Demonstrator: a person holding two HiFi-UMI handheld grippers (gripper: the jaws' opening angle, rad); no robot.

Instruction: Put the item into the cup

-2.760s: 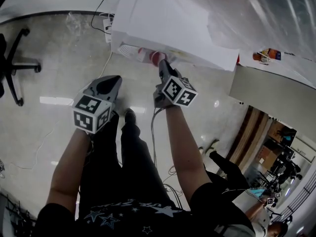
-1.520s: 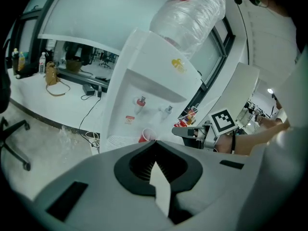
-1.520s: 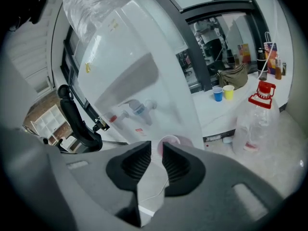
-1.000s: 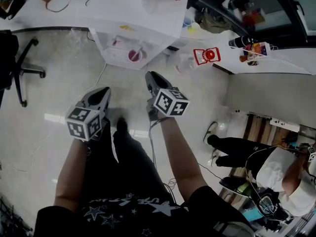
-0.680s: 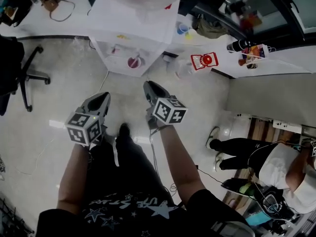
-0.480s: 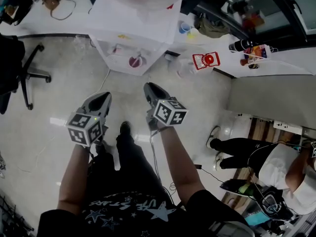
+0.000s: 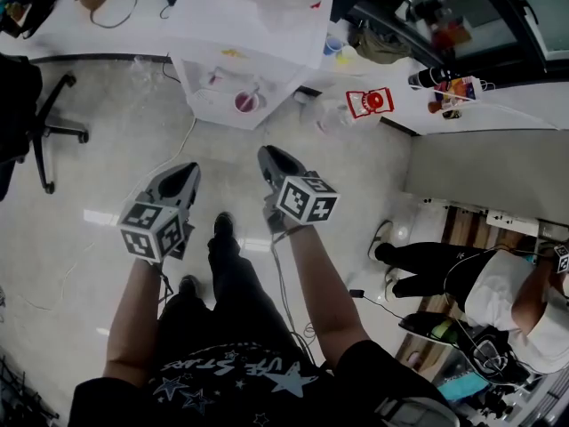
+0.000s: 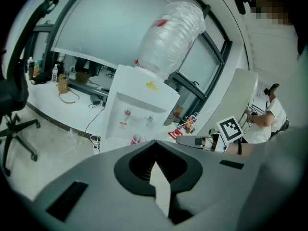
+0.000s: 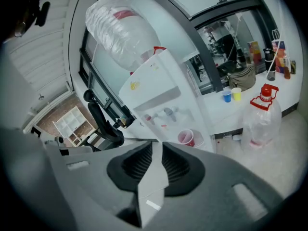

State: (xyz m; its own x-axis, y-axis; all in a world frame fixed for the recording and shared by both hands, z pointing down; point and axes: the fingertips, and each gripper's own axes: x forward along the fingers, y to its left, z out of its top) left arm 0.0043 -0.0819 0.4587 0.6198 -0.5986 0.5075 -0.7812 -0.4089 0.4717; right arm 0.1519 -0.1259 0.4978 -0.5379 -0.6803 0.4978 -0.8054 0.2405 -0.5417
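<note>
Both claws are held over the floor, well back from the water dispenser (image 7: 267, 20). Neither touches anything.

Left gripper (image 7: 188, 171): jaws pressed together, nothing between them. Its marker cube (image 7: 150, 229) faces the head camera.

Right gripper (image 7: 269, 155): jaws also closed tip to tip and empty. It is just right of the left claw and a bit further forward. In the left gripper view it shows off to the right, level with the jaw tips.

The red cup (image 7: 246, 102) sits in the dispenser's tap recess, ahead of both claws and well apart from them, roughly on the line between the two. In the left gripper view the cup (image 8: 137, 139) shows just above and left of the closed tips. In the right gripper view the cup (image 9: 186, 137) shows above and right of the tips, under the taps. Its inside looks pinkish. It is too small to tell whether an item lies in it, and no loose item is visible near either claw.

A big clear water bottle (image 9: 120, 28) stands upside down on top of the dispenser. A clear jug with a red cap (image 9: 262, 117) stands on the floor far right of the right claw. An office chair (image 7: 40, 105) is far left of the left claw. Another person (image 7: 480, 287) is off to the right, behind the right claw.
</note>
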